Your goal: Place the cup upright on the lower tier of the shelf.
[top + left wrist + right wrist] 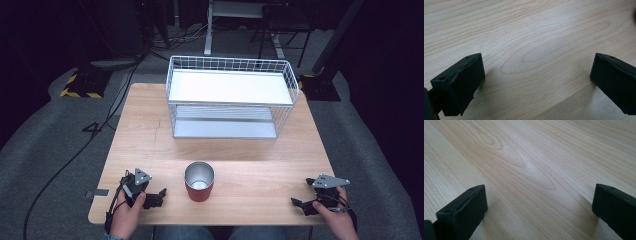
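Resting on the table (150, 145), both grippers, left (159, 196) and right (296, 204), gape empty beside the red cup (199, 182).

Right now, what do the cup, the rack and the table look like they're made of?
The cup looks like metal: its inside shines silvery, while the outside has a matte red coat. The rack seems to be white-coated wire, going by its thin grid walls, with flat white shelves that could be painted metal or plastic. The table shows pale wood grain, though it may be laminate.
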